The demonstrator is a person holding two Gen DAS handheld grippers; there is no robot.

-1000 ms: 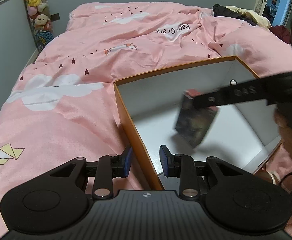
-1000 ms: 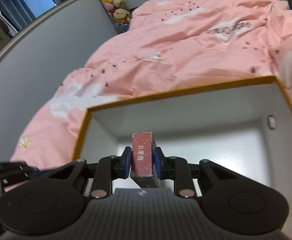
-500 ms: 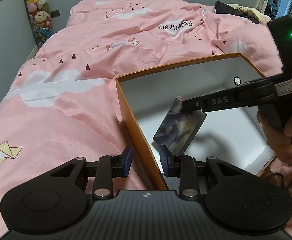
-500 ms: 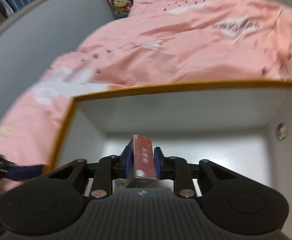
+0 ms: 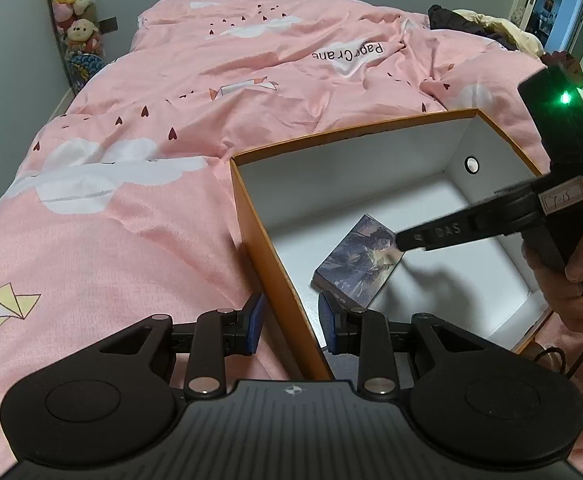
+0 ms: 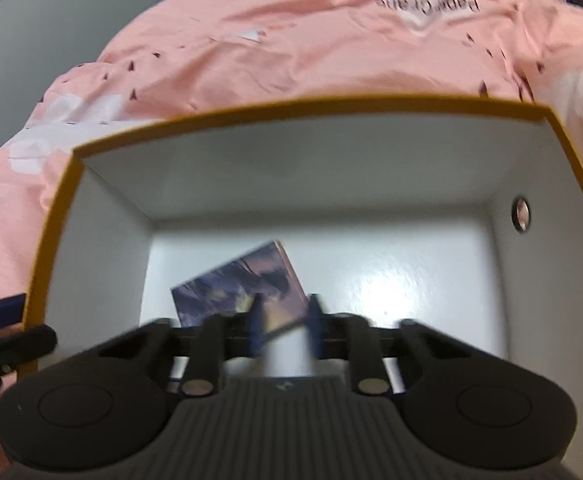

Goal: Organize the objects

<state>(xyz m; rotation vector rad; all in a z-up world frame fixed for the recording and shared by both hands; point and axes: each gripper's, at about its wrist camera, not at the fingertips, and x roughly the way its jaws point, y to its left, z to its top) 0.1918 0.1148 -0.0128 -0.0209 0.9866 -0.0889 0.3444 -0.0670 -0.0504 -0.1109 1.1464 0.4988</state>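
An orange box with a white inside (image 5: 267,240) sits on the pink bed. A small illustrated purple card box (image 5: 357,264) lies flat on the box floor, near the left wall; it also shows in the right wrist view (image 6: 243,280). My right gripper (image 6: 283,322) is open and empty just above it, seen in the left wrist view (image 5: 403,240) at the card box's far corner. My left gripper (image 5: 291,320) is open, its jaws astride the orange box's left wall (image 6: 47,248), not closed on it.
The pink duvet (image 5: 151,200) covers the bed all round the box. Plush toys (image 5: 73,20) hang at the far left wall. Dark clothes (image 5: 463,24) lie at the far right of the bed, by a doorway.
The right gripper carried the card box down into the orange box, opened and let it go; it now lies flat. The left gripper stayed at the wall.
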